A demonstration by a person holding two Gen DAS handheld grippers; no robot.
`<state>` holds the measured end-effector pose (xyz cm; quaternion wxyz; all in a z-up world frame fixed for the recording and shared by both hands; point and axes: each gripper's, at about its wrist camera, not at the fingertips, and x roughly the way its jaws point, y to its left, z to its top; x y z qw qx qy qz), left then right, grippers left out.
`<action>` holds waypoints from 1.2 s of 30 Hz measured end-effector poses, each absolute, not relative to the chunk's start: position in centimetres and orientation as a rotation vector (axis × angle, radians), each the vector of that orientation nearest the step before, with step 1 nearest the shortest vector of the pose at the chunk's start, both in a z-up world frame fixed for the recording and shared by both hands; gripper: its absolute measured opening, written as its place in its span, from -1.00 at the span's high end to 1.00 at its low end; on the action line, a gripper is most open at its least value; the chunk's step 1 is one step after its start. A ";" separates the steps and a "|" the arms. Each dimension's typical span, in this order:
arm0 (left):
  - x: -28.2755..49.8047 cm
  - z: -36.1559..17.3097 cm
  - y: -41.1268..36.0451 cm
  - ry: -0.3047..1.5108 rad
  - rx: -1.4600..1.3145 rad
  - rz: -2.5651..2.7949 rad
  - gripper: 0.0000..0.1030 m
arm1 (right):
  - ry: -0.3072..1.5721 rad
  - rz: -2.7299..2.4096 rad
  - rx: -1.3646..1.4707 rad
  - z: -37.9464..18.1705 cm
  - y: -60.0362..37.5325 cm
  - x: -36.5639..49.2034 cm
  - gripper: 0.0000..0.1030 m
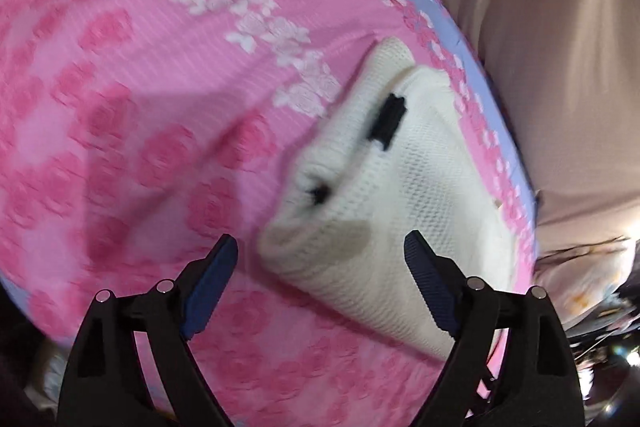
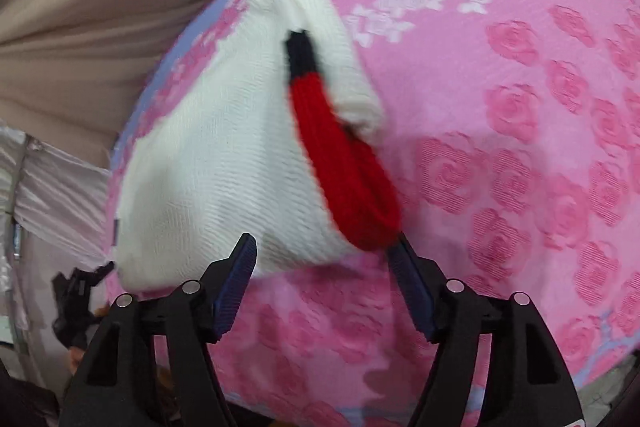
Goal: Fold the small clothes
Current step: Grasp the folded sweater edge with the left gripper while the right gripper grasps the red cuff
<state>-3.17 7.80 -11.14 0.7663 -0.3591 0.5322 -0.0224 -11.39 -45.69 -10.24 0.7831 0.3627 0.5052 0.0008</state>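
A small white knitted garment point(image 1: 404, 195) lies folded on a pink rose-patterned bedspread point(image 1: 120, 115), near its lilac edge. It has black trim point(image 1: 387, 125). In the right wrist view the garment point(image 2: 224, 163) shows a red knitted band point(image 2: 344, 167) with a black end point(image 2: 301, 55). My left gripper point(image 1: 320, 257) is open, its jaws spread on either side of the garment's near corner. My right gripper point(image 2: 322, 253) is open just in front of the garment's near edge, its right finger point(image 2: 408, 279) next to the red band.
A beige curtain point(image 1: 540, 27) hangs beyond the bed edge. It also shows in the right wrist view point(image 2: 100, 7). The pink bedspread point(image 2: 520, 147) stretches wide to the right. A dark object point(image 2: 76, 303) lies off the bed at lower left.
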 end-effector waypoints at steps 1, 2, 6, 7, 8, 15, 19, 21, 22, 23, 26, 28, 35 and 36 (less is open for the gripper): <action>-2.8 -11.4 7.4 1.169 -0.791 -0.054 -0.20 | 1.091 0.013 0.798 -10.3 -45.6 -10.8 -0.19; -2.4 -11.4 7.1 1.181 -0.796 -0.060 0.28 | 1.091 0.008 0.808 -10.3 -45.5 -10.1 0.23; -2.2 -8.9 7.2 1.174 -0.749 -0.077 0.68 | 1.012 -0.012 0.854 -7.5 -47.3 -10.0 0.81; -2.7 -8.1 7.6 1.175 -0.723 -0.076 0.69 | 0.998 -0.022 0.837 -6.4 -47.8 -10.4 0.82; -3.4 -7.6 8.1 1.188 -0.702 -0.075 0.70 | 0.993 -0.029 0.820 -5.7 -48.1 -11.0 0.83; -10.3 -10.0 8.6 1.376 -0.594 -0.053 0.72 | 1.159 -0.097 0.675 -7.0 -48.7 -19.6 0.84; -12.4 -11.3 8.3 1.370 -0.592 -0.053 0.60 | 1.234 -0.096 0.723 -10.4 -48.8 -23.0 0.78; -11.7 -9.6 7.8 1.328 -0.550 -0.049 0.45 | 1.234 -0.120 0.722 -9.2 -49.4 -22.7 0.50; -11.3 -8.5 7.8 1.294 -0.539 -0.054 0.26 | 1.206 -0.133 0.707 -8.0 -49.8 -22.3 0.48; -10.6 -7.2 7.8 1.251 -0.529 -0.067 -0.04 | 1.160 -0.138 0.691 -6.6 -50.2 -21.8 0.39; -7.7 -2.8 7.1 1.075 -0.494 -0.088 -0.54 | 1.012 -0.169 0.624 -2.9 -50.8 -19.3 -0.12; -5.0 -2.2 5.8 1.047 -0.486 -0.136 -0.68 | 0.978 -0.149 0.588 -2.3 -50.8 -16.5 -0.15; 0.9 -8.3 1.4 1.146 -0.479 -0.189 0.43 | 1.044 -0.088 0.545 -7.4 -48.3 -7.4 0.21; 0.9 -8.8 1.0 1.153 -0.444 -0.185 0.72 | 1.046 -0.058 0.590 -8.0 -48.1 -7.0 0.85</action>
